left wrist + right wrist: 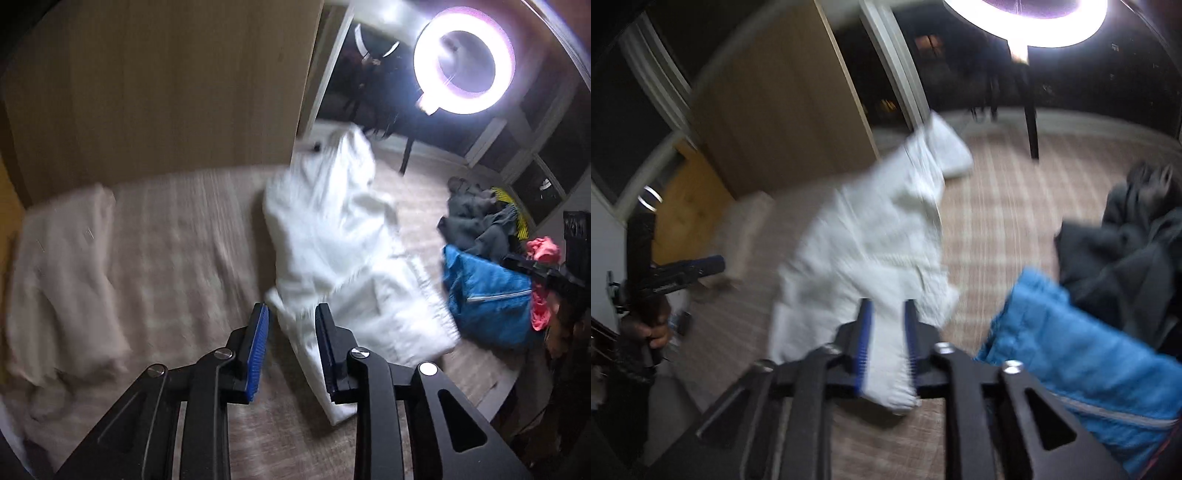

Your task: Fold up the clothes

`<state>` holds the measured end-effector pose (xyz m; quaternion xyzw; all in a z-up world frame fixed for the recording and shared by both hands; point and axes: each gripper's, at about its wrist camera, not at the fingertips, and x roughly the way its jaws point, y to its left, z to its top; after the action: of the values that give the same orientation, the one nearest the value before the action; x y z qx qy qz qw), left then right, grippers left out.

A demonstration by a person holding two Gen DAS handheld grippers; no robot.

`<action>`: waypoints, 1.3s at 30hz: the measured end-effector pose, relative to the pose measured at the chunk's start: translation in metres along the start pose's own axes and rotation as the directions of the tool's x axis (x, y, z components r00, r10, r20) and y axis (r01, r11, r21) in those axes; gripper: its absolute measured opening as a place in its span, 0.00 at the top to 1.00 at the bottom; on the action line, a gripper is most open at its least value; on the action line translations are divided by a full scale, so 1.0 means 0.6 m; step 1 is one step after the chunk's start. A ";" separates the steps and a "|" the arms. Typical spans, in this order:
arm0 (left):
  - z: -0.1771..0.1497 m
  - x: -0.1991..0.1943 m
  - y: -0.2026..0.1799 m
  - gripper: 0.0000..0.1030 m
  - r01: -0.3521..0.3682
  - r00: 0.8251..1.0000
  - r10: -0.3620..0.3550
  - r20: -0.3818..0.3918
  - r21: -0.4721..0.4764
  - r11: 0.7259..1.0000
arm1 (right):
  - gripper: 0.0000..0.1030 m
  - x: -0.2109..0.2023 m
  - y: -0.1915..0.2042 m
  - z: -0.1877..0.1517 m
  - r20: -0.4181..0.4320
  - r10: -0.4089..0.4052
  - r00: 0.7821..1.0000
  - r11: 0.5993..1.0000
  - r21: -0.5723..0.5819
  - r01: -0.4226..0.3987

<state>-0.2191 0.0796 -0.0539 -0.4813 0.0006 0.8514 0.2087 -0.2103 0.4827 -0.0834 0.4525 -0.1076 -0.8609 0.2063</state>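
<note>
left wrist view: your left gripper hangs released above the white garment on the carpet; your right gripper is apparently grasping its hem.

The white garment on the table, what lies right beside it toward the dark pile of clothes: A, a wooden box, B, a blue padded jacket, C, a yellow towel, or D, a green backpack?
B: a blue padded jacket lies next to the white garment, between it and the dark clothes.
</note>
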 end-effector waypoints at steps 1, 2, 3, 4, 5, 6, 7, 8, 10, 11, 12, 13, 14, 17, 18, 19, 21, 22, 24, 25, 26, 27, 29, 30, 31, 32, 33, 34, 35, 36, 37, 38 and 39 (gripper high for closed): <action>0.017 -0.022 0.001 0.74 -0.020 1.000 0.019 0.022 0.023 1.000 | 0.60 -0.019 0.000 0.022 0.031 0.012 0.999 1.000 0.006 -0.012; 0.032 -0.036 0.007 0.69 -0.043 0.998 0.041 0.042 0.035 0.998 | 0.55 -0.029 0.000 0.045 0.061 0.006 0.998 1.000 0.002 -0.007; 0.048 -0.037 0.006 0.67 -0.044 0.998 0.042 0.047 0.042 0.998 | 0.52 -0.039 -0.002 0.068 0.098 -0.012 0.995 1.000 -0.011 0.013; 0.064 -0.039 0.005 0.65 -0.045 0.998 0.042 0.052 0.049 0.998 | 0.51 -0.040 -0.001 0.090 0.129 -0.039 0.991 0.999 -0.024 0.043; 0.079 -0.039 0.004 0.65 -0.048 0.997 0.045 0.057 0.055 0.997 | 0.51 -0.040 -0.001 0.111 0.161 -0.066 0.985 0.997 -0.036 0.073; 0.091 -0.033 -0.002 0.65 -0.056 0.997 0.052 0.061 0.061 0.997 | 0.51 -0.033 -0.003 0.132 0.180 -0.090 0.980 0.994 -0.045 0.099; 0.101 -0.022 -0.008 0.65 -0.066 0.997 0.062 0.055 0.072 0.995 | 0.50 -0.011 -0.009 0.151 0.172 -0.109 0.979 0.992 -0.049 0.119; 0.103 -0.010 -0.009 0.65 -0.072 0.996 0.069 0.048 0.078 0.994 | 0.50 0.010 -0.015 0.170 0.164 -0.128 0.978 0.989 -0.054 0.138; 0.105 0.018 -0.017 0.65 -0.055 0.998 0.053 0.025 0.085 0.995 | 0.50 0.057 -0.029 0.207 0.145 -0.164 0.976 0.983 -0.063 0.174; 0.104 0.034 -0.022 0.65 -0.041 0.999 0.040 0.010 0.088 0.995 | 0.50 0.088 -0.037 0.221 0.125 -0.175 0.976 0.981 -0.064 0.184; 0.104 0.054 -0.029 0.65 -0.037 0.999 0.037 -0.006 0.097 0.995 | 0.50 0.121 -0.045 0.237 0.104 -0.186 0.977 0.979 -0.064 0.193; 0.102 0.073 -0.036 0.65 -0.031 0.999 0.033 -0.021 0.104 0.994 | 0.50 0.152 -0.051 0.254 0.084 -0.192 0.978 0.978 -0.066 0.198; 0.100 0.089 -0.041 0.65 -0.019 0.999 0.023 -0.033 0.108 0.994 | 0.50 0.181 -0.054 0.268 0.067 -0.201 0.977 0.976 -0.072 0.205; 0.094 0.132 -0.047 0.65 0.030 0.997 -0.023 -0.071 0.098 0.995 | 0.50 0.273 -0.048 0.322 0.038 -0.231 0.972 0.963 -0.133 0.234; 0.091 0.148 -0.049 0.65 0.043 0.996 -0.035 -0.086 0.093 0.995 | 0.50 0.306 -0.042 0.340 0.033 -0.249 0.968 0.954 -0.165 0.251; 0.087 0.163 -0.051 0.65 0.056 0.994 -0.047 -0.100 0.089 0.995 | 0.50 0.340 -0.034 0.357 0.032 -0.282 0.959 0.936 -0.210 0.283; 0.078 0.188 -0.055 0.66 0.088 0.990 -0.079 -0.119 0.077 0.993 | 0.50 0.407 -0.018 0.384 0.021 -0.346 0.938 0.894 -0.296 0.336; 0.072 0.197 -0.058 0.66 0.105 0.988 -0.095 -0.122 0.076 0.992 | 0.50 0.442 -0.012 0.394 0.016 -0.374 0.927 0.870 -0.340 0.357; 0.066 0.215 -0.068 0.65 0.110 0.988 -0.098 -0.121 0.098 0.989 | 0.50 0.499 -0.010 0.408 0.005 -0.439 0.898 0.822 -0.402 0.404; 0.065 0.226 -0.071 0.65 0.101 0.988 -0.087 -0.126 0.113 0.988 | 0.50 0.525 -0.013 0.414 -0.003 -0.472 0.881 0.799 -0.425 0.427; 0.064 0.238 -0.073 0.65 0.095 0.988 -0.079 -0.132 0.124 0.988 | 0.50 0.546 -0.020 0.419 -0.021 -0.493 0.870 0.789 -0.431 0.437; 0.063 0.251 -0.070 0.65 0.096 0.986 -0.079 -0.146 0.118 0.988 | 0.50 0.562 -0.028 0.423 -0.050 -0.500 0.865 0.792 -0.431 0.433; 0.063 0.278 -0.064 0.65 0.099 0.982 -0.079 -0.172 0.106 0.989 | 0.51 0.586 -0.045 0.429 -0.109 -0.489 0.866 0.813 -0.418 0.406; 0.062 0.290 -0.061 0.65 0.098 0.980 -0.079 -0.185 0.100 0.990 | 0.60 0.587 -0.050 0.429 -0.119 -0.476 0.871 0.823 -0.408 0.394; 0.061 0.301 -0.057 0.65 0.094 0.978 -0.074 -0.195 0.093 0.991 | 0.91 0.587 -0.054 0.429 -0.127 -0.460 0.879 0.835 -0.399 0.379; 0.059 0.310 -0.053 0.65 0.090 0.976 -0.070 -0.204 0.087 0.992 | 0.96 0.579 -0.055 0.430 -0.125 -0.439 0.890 0.847 -0.389 0.364; 0.057 0.315 -0.052 0.65 0.086 0.976 -0.067 -0.208 0.087 0.993 | 0.96 0.564 -0.054 0.430 -0.111 -0.422 0.900 0.855 -0.380 0.355; 0.056 0.319 -0.051 0.65 0.081 0.975 -0.060 -0.212 0.088 0.993 | 0.96 0.549 -0.052 0.431 -0.097 -0.406 0.909 0.862 -0.371 0.345; 0.053 0.323 -0.051 0.65 0.071 0.975 -0.048 -0.217 0.098 0.993 | 0.96 0.534 -0.050 0.431 -0.083 -0.389 0.918 0.870 -0.362 0.336; 0.051 0.326 -0.052 0.65 0.065 0.975 -0.041 -0.219 0.107 0.992 | 0.96 0.516 -0.047 0.431 -0.064 -0.374 0.925 0.876 -0.352 0.330; 0.049 0.329 -0.053 0.65 0.060 0.975 -0.033 -0.220 0.116 0.992 | 0.96 0.490 -0.043 0.431 -0.034 -0.364 0.931 0.880 -0.341 0.332; 0.046 0.330 -0.054 0.65 0.053 0.975 -0.025 -0.222 0.123 0.991 | 0.96 0.464 -0.037 0.432 -0.009 -0.350 0.937 0.886 -0.329 0.328; 0.045 0.330 -0.054 0.65 0.044 0.975 -0.014 -0.222 0.128 0.991 | 0.96 0.439 -0.029 0.434 0.005 -0.329 0.944 0.895 -0.317 0.314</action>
<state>-0.3187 0.1852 -0.1955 -0.5577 0.0731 0.7877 0.2512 -0.5624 0.3788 -0.1353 0.4463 0.1118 -0.8778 0.1332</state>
